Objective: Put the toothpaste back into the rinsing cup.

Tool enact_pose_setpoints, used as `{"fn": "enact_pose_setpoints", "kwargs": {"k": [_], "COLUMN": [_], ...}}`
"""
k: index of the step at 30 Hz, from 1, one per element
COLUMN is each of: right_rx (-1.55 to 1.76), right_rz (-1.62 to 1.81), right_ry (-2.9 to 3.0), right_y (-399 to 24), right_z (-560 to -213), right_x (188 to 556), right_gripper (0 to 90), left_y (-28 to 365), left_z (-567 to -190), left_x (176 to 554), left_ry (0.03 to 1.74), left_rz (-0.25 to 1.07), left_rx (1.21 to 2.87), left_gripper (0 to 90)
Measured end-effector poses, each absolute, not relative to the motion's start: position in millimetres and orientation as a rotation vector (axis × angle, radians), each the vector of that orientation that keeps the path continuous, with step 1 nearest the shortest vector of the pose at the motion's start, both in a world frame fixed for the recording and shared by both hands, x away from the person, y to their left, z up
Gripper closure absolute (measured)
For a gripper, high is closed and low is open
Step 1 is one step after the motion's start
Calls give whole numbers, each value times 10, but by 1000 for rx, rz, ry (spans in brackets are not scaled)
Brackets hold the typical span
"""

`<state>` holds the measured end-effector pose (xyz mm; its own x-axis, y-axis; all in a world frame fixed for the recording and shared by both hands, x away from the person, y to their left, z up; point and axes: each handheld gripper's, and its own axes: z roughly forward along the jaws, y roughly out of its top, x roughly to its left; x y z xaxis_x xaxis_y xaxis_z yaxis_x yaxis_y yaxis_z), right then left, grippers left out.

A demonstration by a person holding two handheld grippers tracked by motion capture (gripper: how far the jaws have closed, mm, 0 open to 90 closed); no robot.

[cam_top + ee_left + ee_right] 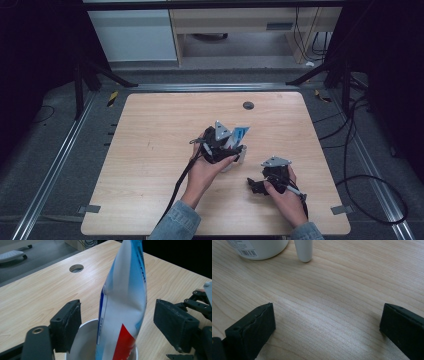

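Note:
A blue, white and red toothpaste tube (125,302) stands upright in a white cup (82,340) at mid-table. My left gripper (118,315) is open: its pads (70,325) flank the tube with a gap on each side and do not touch it. From above, the left gripper (226,145) sits over the cup (231,165) with the tube (240,134) poking out behind it. My right gripper (328,315) is open and low over bare wood, just right of the cup (262,247) and its handle (303,250). The high view has the right gripper (257,186) near the front edge.
A round cable hole (248,105) lies in the wooden table (150,150) behind the cup. The table's left half is bare wood. Cables trail from both grippers toward the front edge, and more cables lie on the floor at the right.

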<state>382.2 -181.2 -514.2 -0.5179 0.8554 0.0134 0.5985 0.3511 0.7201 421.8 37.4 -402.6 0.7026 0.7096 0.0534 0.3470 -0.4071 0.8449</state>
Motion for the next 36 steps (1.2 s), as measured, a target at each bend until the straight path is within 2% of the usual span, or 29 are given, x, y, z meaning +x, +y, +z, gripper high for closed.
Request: {"fn": "enact_pose_setpoints", "kwargs": {"k": [17,33,36], "right_rx": [1278,1277,1277], "right_rz": [968,971,968], "right_ry": [2253,2254,2254], "right_y": [-1811,-1812,-1812], "right_z": [-5143,-5144,-5143], "right_x": [3822,3822,3822], "right_gripper": [4,4,3], "left_y": [430,654,721], "left_z": [-3994,-4048,-4062], "left_x": [4149,4050,4034], "left_ry": [792,806,820], "left_rz": [475,494,458], "left_rx": [2111,2169,2157], "left_gripper": [82,58,58]}}
